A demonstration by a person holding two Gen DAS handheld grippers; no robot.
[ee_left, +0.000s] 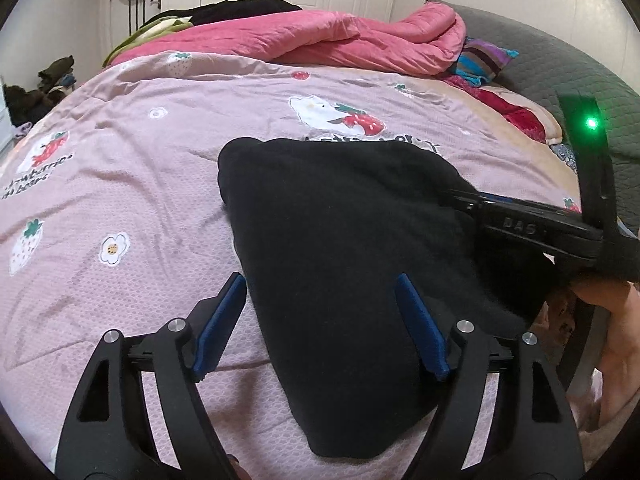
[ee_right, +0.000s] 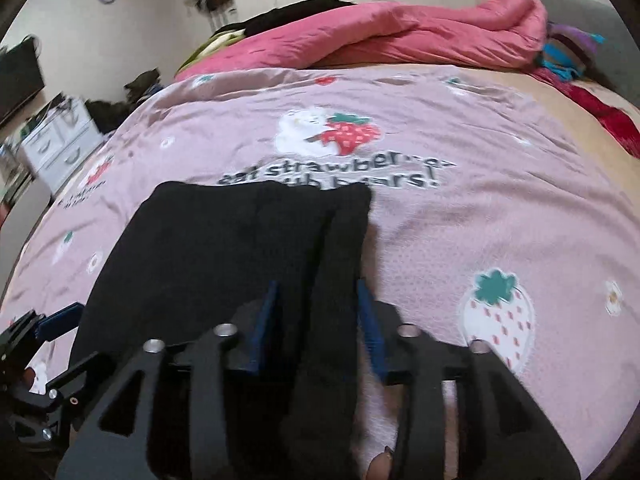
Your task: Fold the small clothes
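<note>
A black garment (ee_left: 344, 248) lies folded on the pink strawberry-print bedcover (ee_left: 120, 184); it also shows in the right wrist view (ee_right: 224, 256). My left gripper (ee_left: 320, 292) is open, its blue pads straddling the garment's near left edge, not closed on it. My right gripper (ee_right: 316, 304) has its pads partly open around the garment's raised right fold; whether it pinches the cloth is unclear. The right gripper also shows in the left wrist view (ee_left: 464, 196), at the garment's right edge. The left gripper's blue pad (ee_right: 60, 320) shows at the left of the right wrist view.
A rumpled pink quilt (ee_left: 320, 36) lies across the far side of the bed, with dark clothes (ee_left: 240, 10) behind it. A striped cloth (ee_left: 484, 60) and red fabric (ee_left: 516, 114) lie at the far right. White drawers (ee_right: 60, 144) stand left of the bed.
</note>
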